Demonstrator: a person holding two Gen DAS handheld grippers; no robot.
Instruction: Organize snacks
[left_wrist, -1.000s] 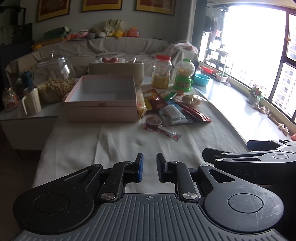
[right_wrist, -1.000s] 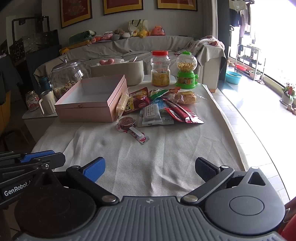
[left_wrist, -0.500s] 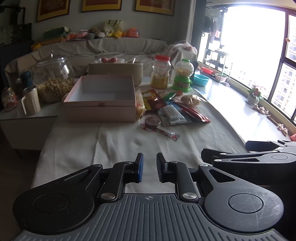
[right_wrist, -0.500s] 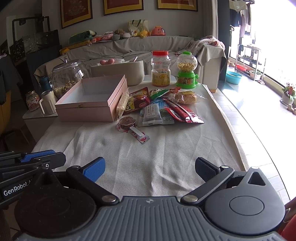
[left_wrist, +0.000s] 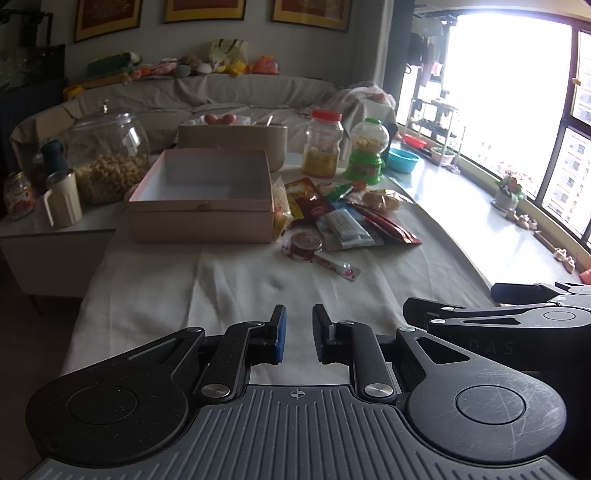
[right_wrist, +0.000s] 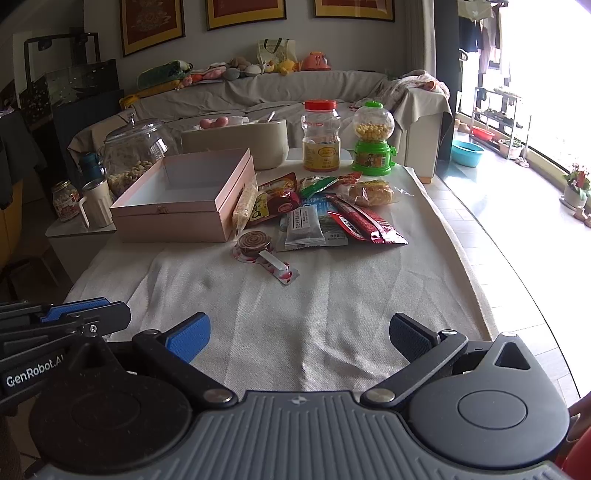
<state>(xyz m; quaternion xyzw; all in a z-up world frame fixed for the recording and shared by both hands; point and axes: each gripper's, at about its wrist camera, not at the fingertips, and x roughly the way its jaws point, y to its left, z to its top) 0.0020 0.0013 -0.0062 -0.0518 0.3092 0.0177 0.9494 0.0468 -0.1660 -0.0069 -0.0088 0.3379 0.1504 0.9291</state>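
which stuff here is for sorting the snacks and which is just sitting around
For the job:
- pink box, open and empty
- snack packets piled beside it
- wrapped lollipop
- bread roll pack
- left tongs, nearly closed
- right tongs, open

Just lying about:
- glass nut jar
- red-lid jar
- green candy dispenser
- cream mug
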